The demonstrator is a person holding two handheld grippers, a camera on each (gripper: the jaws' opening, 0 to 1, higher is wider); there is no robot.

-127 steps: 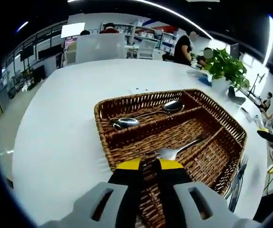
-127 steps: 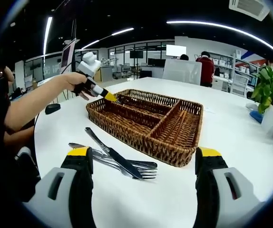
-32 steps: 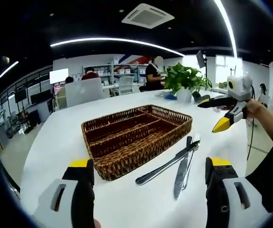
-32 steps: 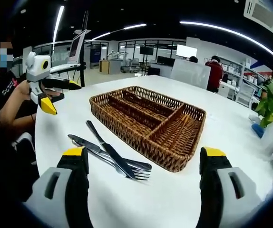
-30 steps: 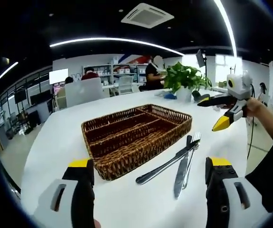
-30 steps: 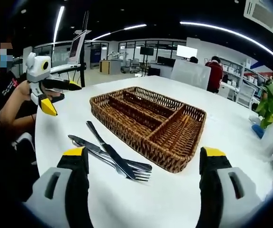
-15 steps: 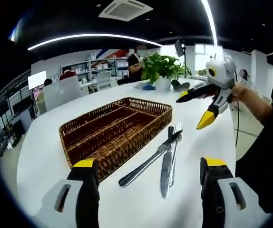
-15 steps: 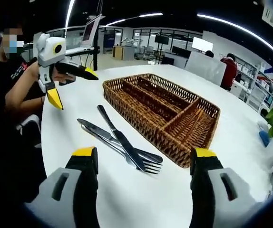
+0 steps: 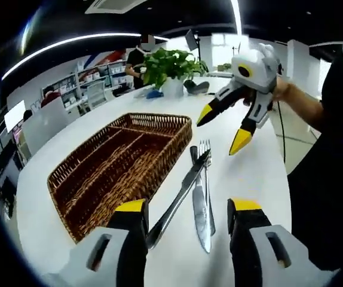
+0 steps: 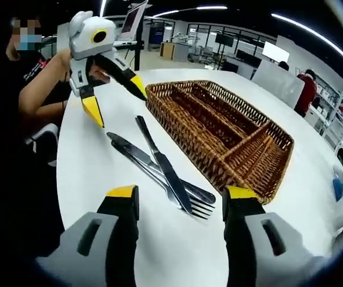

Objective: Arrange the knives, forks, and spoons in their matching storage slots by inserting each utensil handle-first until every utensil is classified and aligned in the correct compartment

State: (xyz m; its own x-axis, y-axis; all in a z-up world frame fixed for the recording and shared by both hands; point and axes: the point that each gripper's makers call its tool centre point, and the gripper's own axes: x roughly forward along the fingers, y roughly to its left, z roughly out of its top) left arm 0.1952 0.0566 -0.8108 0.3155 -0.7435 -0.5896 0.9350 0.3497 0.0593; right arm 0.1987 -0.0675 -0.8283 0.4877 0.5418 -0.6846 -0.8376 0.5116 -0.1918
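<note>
Left gripper (image 9: 188, 215), left gripper view: jaws spread wide, nothing between them, hovering just above the white table (image 9: 255, 173). Immediately beyond the tips lie two knives (image 9: 199, 197) and a fork (image 9: 206, 173), bundled side by side and partly crossed, just right of the wicker tray (image 9: 118, 167). Farther, upper right, the right gripper (image 9: 222, 128) hangs over the table, jaws parted and empty. Potted plant (image 9: 170, 66) at far edge.

Right gripper view: own jaws (image 10: 180, 200) released, cutlery (image 10: 165, 170) between tips and tray (image 10: 219, 128); left gripper (image 10: 115, 98) at far left, also released, held by a hand (image 10: 70, 60).
</note>
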